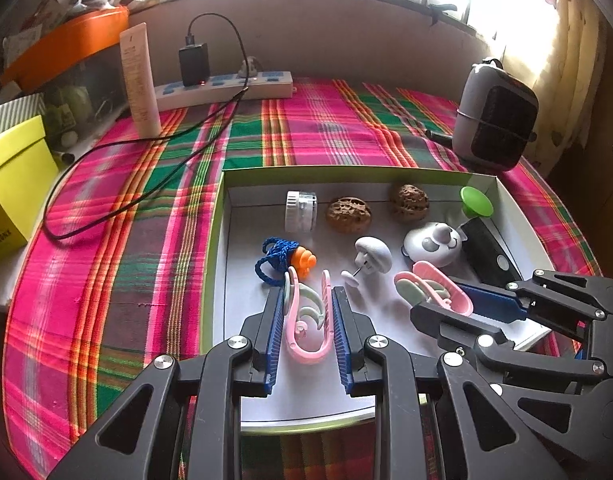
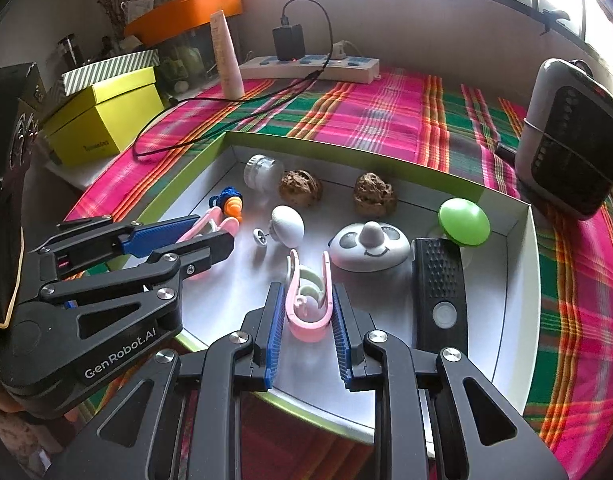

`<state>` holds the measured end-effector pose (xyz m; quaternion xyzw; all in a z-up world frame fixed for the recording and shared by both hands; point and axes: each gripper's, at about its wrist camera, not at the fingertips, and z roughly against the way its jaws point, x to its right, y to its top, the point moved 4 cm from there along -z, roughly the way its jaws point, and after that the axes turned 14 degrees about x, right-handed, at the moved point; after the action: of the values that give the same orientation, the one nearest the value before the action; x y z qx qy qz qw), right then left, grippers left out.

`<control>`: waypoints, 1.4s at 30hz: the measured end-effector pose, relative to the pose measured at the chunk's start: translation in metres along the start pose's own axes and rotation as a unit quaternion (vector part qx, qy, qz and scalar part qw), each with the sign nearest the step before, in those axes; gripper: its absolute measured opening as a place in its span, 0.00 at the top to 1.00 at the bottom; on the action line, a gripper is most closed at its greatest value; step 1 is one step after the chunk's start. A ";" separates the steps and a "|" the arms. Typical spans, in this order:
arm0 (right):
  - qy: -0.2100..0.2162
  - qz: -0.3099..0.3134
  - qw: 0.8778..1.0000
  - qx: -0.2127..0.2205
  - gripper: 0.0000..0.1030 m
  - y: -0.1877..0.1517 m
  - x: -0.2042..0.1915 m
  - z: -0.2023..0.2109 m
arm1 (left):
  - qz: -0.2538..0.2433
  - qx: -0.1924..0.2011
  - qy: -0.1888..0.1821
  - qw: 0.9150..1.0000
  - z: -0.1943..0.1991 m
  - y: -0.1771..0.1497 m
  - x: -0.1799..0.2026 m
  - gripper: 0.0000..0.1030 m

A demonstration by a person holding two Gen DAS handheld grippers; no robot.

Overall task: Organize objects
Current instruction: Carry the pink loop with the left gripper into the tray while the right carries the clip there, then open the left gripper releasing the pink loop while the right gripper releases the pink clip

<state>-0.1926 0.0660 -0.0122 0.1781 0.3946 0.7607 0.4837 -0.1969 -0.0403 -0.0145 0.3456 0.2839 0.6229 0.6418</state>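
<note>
1. The left gripper (image 1: 308,296) has its jaws narrowed around a pink clip (image 1: 306,332), pads touching both sides.
2. The right gripper (image 2: 308,294) grips a second pink clip (image 2: 308,308) the same way.
3. Both clips sit low in the white tray (image 1: 226,216), at its near edge.
4. Each clip's long axis runs along the fingers, closed loop nearest the camera, so lifting straight up looks like the cleanest move.
5. Neither hand is nearer; each already has its own clip.
</note>
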 end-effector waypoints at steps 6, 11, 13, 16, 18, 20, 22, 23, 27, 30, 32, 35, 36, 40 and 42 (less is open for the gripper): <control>-0.002 -0.001 1.000 -0.001 0.76 0.000 0.000 -0.001 | -0.003 -0.002 0.004 1.000 -0.001 0.000 0.000 0.78; -0.003 -0.002 1.000 -0.002 0.76 0.000 0.000 -0.001 | -0.005 -0.003 0.003 1.000 -0.002 0.000 0.001 0.77; -0.004 -0.003 1.000 -0.002 0.76 0.000 0.001 -0.001 | -0.006 -0.003 0.003 1.000 -0.001 0.000 0.001 0.75; -0.004 -0.008 1.000 -0.002 0.76 0.000 0.002 0.000 | -0.006 -0.003 0.003 1.000 0.000 -0.001 0.001 0.69; -0.005 -0.009 1.000 -0.002 0.76 -0.001 0.002 0.001 | -0.006 -0.001 0.004 1.000 0.000 -0.001 0.001 0.67; -0.006 -0.008 1.000 -0.001 0.76 -0.001 0.002 0.002 | -0.005 0.000 0.005 1.000 0.002 -0.002 0.001 0.66; -0.007 -0.007 1.000 0.001 0.75 -0.001 0.001 0.004 | -0.001 0.001 0.003 1.000 0.004 -0.003 0.001 0.65; -0.008 -0.007 1.000 0.001 0.71 -0.001 0.001 0.004 | -0.001 0.002 0.002 1.000 0.005 -0.003 0.002 0.65; -0.012 -0.010 1.000 0.003 0.69 -0.001 0.001 0.007 | -0.011 0.008 0.015 1.000 0.010 -0.003 0.003 0.61; -0.016 -0.007 1.000 0.005 0.69 -0.002 0.000 0.010 | -0.003 0.010 0.012 1.000 0.013 -0.001 0.001 0.61; -0.017 -0.007 1.000 0.006 0.69 -0.002 -0.001 0.012 | -0.003 0.012 0.015 1.000 0.016 -0.001 -0.001 0.61; -0.018 -0.008 1.000 0.009 0.69 -0.003 -0.002 0.016 | -0.001 0.016 0.016 1.000 0.021 0.000 -0.002 0.61; -0.019 -0.009 1.000 0.011 0.69 -0.003 -0.002 0.018 | -0.001 0.017 0.017 1.000 0.023 0.000 -0.002 0.61; -0.021 -0.008 1.000 0.020 0.69 -0.002 -0.006 0.026 | 0.002 0.023 0.018 1.000 0.031 0.000 -0.002 0.61; -0.029 -0.002 0.999 0.028 0.69 -0.002 -0.009 0.031 | 0.003 0.027 0.021 0.999 0.037 -0.001 -0.003 0.61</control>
<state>-0.1668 0.0722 0.0069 0.2122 0.4017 0.7431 0.4913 -0.1670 -0.0462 0.0068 0.3509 0.3131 0.6239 0.6242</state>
